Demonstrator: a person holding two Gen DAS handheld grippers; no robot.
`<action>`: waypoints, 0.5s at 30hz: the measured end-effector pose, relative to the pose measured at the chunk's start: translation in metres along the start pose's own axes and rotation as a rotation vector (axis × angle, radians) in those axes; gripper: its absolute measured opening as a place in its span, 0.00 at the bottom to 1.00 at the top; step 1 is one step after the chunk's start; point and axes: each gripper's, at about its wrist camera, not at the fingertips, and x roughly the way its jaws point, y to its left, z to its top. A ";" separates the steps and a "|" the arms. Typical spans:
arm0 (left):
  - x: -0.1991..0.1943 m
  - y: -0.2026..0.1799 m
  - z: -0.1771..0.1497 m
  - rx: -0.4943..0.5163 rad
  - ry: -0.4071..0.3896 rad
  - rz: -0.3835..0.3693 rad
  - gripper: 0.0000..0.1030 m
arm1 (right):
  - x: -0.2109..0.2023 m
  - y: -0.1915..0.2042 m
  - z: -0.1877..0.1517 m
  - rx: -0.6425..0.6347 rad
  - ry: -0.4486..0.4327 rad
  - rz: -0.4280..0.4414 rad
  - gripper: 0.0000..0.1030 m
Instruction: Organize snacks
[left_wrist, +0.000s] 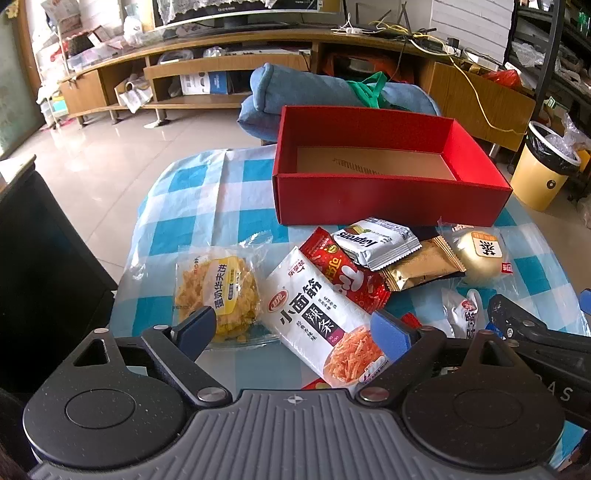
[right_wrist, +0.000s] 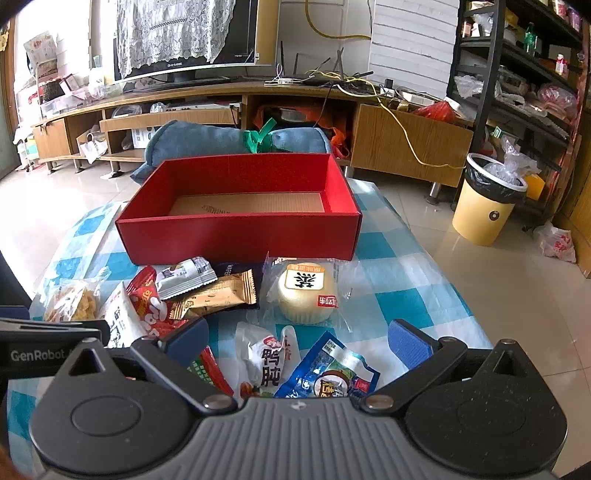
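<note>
Both spread wide, holding nothing: left claw (left_wrist: 293, 326) over the white spicy-strip packet (left_wrist: 317, 314), right claw (right_wrist: 297, 341) over the duck-gizzard pouch (right_wrist: 264, 360) and blue packet (right_wrist: 332, 373). Lying flat on the checked worktop (left_wrist: 207, 192), long axis slanting from near right toward far left, upper end against the waffle bag (left_wrist: 218, 291). Beyond the snack heap, red box (right_wrist: 240, 229) open, long side across the view.

Dark packet (right_wrist: 236, 273) mostly buried under gold wrapper (right_wrist: 218, 297) (label unreadable); blue packet (right_wrist: 328, 373) partly behind tongs.
</note>
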 end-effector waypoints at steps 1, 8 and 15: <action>0.000 0.000 0.000 0.001 0.000 0.000 0.91 | 0.000 0.000 0.000 0.000 0.000 0.000 0.99; 0.000 -0.001 0.000 0.003 0.005 0.002 0.90 | 0.000 0.000 0.000 -0.002 0.005 0.000 0.99; 0.001 0.000 0.000 0.003 0.009 0.001 0.89 | 0.001 0.001 0.000 -0.003 0.014 0.000 0.99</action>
